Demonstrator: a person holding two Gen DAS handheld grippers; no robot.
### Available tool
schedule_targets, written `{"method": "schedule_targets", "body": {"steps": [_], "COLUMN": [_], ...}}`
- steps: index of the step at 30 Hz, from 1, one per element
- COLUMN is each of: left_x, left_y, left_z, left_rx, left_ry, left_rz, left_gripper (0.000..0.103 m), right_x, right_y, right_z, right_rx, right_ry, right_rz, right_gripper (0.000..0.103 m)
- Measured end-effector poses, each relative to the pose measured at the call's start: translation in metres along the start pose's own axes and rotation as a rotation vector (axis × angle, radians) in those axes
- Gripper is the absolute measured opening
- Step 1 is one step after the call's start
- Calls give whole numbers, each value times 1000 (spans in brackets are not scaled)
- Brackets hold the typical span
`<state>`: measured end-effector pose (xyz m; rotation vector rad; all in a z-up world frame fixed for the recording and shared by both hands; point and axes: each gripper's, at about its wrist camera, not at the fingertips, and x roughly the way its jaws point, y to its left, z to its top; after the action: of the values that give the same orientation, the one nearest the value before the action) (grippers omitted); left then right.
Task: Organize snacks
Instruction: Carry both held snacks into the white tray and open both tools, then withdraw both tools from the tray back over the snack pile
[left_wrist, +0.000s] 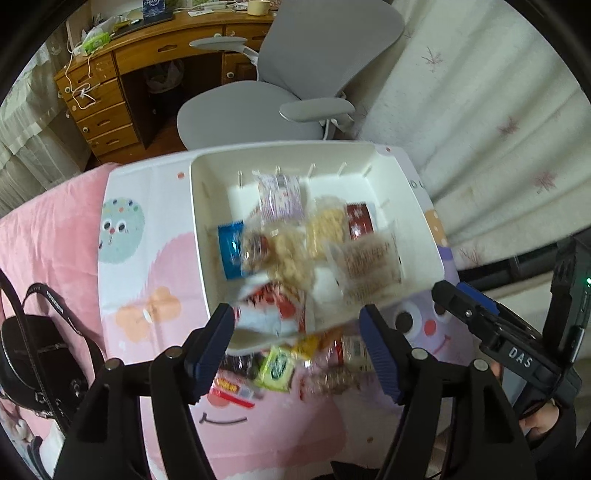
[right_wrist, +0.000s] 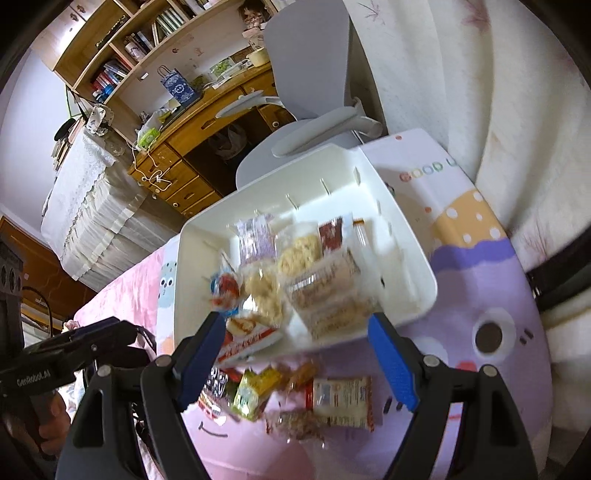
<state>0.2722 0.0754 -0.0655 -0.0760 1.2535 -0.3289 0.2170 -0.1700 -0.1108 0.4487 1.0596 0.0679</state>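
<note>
Nearest to us, our left tongs (left_wrist: 299, 345) stand wide with nothing between the fingers, and our right tongs (right_wrist: 299, 354) gape just as wide, also holding nothing. Just beyond the fingertips a small heap of loose snacks (right_wrist: 295, 395) lies on the cartoon-printed cloth (left_wrist: 147, 258) (a yellow-green packet and a white packet among them, all blurred). Past that heap sits the white bin (left_wrist: 402, 206), its near edge touching the pile, with more snack packets (left_wrist: 295, 240) jumbled inside it. A black bag (left_wrist: 37, 354) rests on the pink bedding to the left. Farther off stand a grey chair (left_wrist: 295, 74) and a wooden desk (left_wrist: 110, 74)
</note>
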Motion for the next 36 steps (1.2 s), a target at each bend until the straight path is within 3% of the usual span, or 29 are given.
{"method": "schedule_targets", "body": {"steps": [17, 24, 36], "left_x": [-1, 9, 37], "left_y": [28, 27, -1], "left_z": [-120, -140, -144], "left_rx": [-48, -52, -80], "left_ry": [9, 24, 71], "left_rz": [-79, -66, -42], "left_gripper": [69, 69, 71], "right_x": [-13, -24, -28], "right_y": [-9, -16, -34], "right_z": [-113, -139, -141], "right_rx": [21, -73, -344], "right_ry": [67, 42, 27], "right_rz": [-61, -102, -131], "right_gripper": [80, 80, 80]}}
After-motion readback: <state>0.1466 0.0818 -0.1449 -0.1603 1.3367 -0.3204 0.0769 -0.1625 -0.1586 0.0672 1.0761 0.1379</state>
